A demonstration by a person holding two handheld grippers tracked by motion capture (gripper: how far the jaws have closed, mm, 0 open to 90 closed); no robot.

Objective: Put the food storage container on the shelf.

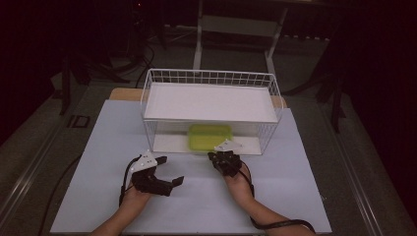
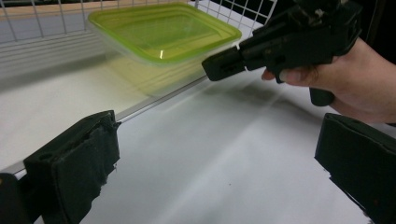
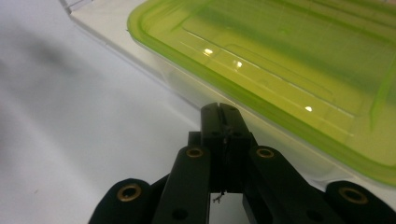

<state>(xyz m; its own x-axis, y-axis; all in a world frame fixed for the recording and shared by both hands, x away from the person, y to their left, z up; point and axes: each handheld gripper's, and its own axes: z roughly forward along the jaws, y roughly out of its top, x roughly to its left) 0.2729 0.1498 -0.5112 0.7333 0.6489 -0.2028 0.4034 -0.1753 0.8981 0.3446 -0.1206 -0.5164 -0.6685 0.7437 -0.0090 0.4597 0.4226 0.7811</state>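
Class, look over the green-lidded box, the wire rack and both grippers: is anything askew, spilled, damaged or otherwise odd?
Nothing stands out. The box sits flat on the rack's lower shelf, lid on, nothing spilled. The right gripper is shut just in front of it; the left gripper is open over the table.

A table (image 1: 98, 196) covered in a white sheet carried everything. At its far middle stood a white wire basket (image 1: 211, 77) with a flat white shelf (image 1: 211, 101) across it. Under that shelf, on the basket's white floor, lay a clear container with a green lid (image 1: 210, 136), just right of centre and close to the near edge. A strip of bare wood (image 1: 123, 93) showed at the table's far-left corner.
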